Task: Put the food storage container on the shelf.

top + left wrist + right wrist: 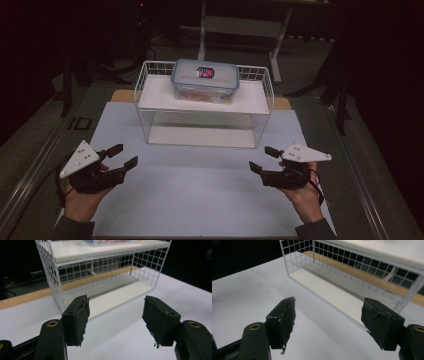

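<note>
A white wire rack (205,107) with two shelves stands at the back middle of the white table top (200,190). On its upper shelf sits a clear plastic food box (205,80) with a blue-rimmed lid and a label. My left gripper (124,156) rests at the front left, open and holding nothing, pointing toward the rack (105,272). My right gripper (264,159) rests at the front right, also open and holding nothing, aimed at the rack's lower shelf (332,292). Both sit a short way in front of the rack, apart from it.
A wooden board edge (122,95) shows behind the white sheet. A metal table rim (35,165) runs along the left and right sides. A white stand frame (240,25) is on the dark floor behind the table.
</note>
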The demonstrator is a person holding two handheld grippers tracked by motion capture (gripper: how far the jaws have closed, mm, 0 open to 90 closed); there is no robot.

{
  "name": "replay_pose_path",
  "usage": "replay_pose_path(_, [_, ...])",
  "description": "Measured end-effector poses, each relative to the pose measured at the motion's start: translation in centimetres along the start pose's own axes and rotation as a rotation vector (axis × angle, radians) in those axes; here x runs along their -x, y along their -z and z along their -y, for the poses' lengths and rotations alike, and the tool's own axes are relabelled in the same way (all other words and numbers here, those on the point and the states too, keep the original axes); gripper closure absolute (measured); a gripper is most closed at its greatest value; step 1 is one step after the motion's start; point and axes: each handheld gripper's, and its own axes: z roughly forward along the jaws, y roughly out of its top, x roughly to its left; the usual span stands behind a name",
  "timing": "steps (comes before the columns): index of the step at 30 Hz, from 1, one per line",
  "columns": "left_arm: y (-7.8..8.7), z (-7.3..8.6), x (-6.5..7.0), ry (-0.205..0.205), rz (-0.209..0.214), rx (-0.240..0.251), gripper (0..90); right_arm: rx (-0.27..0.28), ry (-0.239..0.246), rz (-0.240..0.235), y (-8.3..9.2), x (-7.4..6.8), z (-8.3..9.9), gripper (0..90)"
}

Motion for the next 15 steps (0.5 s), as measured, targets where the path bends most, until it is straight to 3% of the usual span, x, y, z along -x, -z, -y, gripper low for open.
replay_pose_path(4, [0.2, 1.3, -0.1, 0.019, -0.006, 0.009, 36.6, 0.008, 0.009, 0.028, 0.4, -0.5, 1.8, 27.1])
replay_pose_path(5, [0.2, 2.1, -0.3, 0.051, -0.009, 0.027, 36.6, 0.038, -0.013, 0.038, 0.6, -0.4, 2.9, 27.1])
replay_pose_path(6, [0.2, 2.1, -0.3, 0.051, -0.009, 0.027, 36.6, 0.038, -0.013, 0.038, 0.6, -0.4, 2.9, 27.1])
replay_pose_path(7, [0.2, 2.8, -0.4, 0.065, -0.022, 0.042, 36.6, 0.067, -0.042, 0.049, 0.8, -0.2, 3.6, 27.2])
replay_pose_path(9, [0.1, 3.3, -0.6, 0.073, -0.022, 0.039, 36.5, 0.080, -0.061, 0.050, 0.9, 0.1, 3.9, 27.2])
replay_pose_path(15, [0.1, 4.2, -0.9, 0.078, -0.047, 0.029, 36.2, 0.096, -0.042, 0.078, 1.0, 0.2, 4.6, 25.0])
